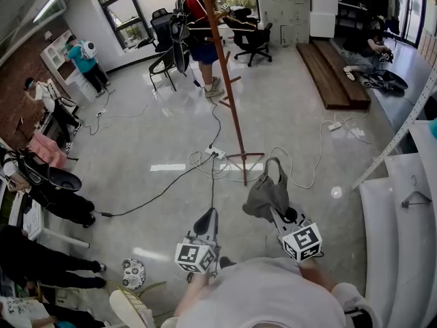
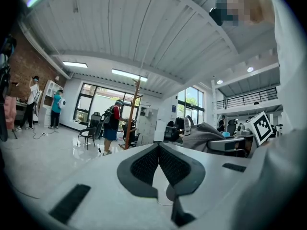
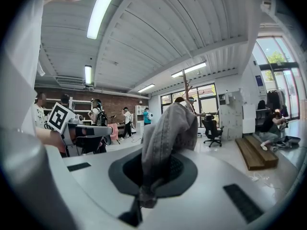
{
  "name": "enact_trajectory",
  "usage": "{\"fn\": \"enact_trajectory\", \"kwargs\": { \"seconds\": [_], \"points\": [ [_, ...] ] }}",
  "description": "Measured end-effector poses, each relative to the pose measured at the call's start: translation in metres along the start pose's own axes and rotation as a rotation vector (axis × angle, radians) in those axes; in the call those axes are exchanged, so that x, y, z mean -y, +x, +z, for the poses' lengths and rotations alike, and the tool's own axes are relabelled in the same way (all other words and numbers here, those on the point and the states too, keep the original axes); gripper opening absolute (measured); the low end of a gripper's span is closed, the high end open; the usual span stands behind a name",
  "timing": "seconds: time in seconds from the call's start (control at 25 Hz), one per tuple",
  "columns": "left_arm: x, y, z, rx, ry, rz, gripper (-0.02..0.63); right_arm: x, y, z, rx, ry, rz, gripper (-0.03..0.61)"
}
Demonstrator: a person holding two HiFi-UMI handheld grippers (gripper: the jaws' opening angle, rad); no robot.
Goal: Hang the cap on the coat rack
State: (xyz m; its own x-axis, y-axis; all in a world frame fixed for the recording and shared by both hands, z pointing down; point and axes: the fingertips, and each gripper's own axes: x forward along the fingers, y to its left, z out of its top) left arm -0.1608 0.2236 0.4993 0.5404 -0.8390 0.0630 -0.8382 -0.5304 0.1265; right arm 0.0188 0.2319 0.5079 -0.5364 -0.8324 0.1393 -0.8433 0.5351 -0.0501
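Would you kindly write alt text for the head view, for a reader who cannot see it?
Seen from above, the right gripper holds a grey cap in its jaws, near the foot of a tall brown coat rack. The left gripper beside it holds nothing, and cables trail across the glossy floor.

The right gripper [image 1: 278, 209] is holding a limp grey cap [image 1: 265, 193] just short of the foot of the brown wooden coat rack [image 1: 227, 87]. The left gripper [image 1: 207, 219] is hovering beside it, carrying nothing, while a white power strip [image 1: 216, 153] is lying ahead on the glossy floor [image 1: 136, 135].
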Motion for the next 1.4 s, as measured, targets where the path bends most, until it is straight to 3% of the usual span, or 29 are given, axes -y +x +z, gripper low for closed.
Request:
{"fn": "enact_trajectory", "kwargs": {
  "seconds": [0.36,0.88,1.16,1.4],
  "points": [
    [0.014,0.009,-0.004,-0.009,0.003,-0.005,0.009,0.012,-0.005,-0.003,-0.003,0.003,0.009,0.017],
    [0.001,0.048,0.001,-0.015,0.014,-0.023,0.009,0.037,0.021,0.003,-0.006,-0.005,0.009,0.017],
    [-0.032,0.089,-0.001,-0.019,0.011,-0.038,0.009,0.057,0.065,0.003,-0.017,-0.012,0.004,0.017],
    [-0.088,0.153,-0.007,-0.03,0.003,-0.054,0.009,0.089,0.143,0.001,-0.026,-0.022,-0.006,0.017]
  ]
}}
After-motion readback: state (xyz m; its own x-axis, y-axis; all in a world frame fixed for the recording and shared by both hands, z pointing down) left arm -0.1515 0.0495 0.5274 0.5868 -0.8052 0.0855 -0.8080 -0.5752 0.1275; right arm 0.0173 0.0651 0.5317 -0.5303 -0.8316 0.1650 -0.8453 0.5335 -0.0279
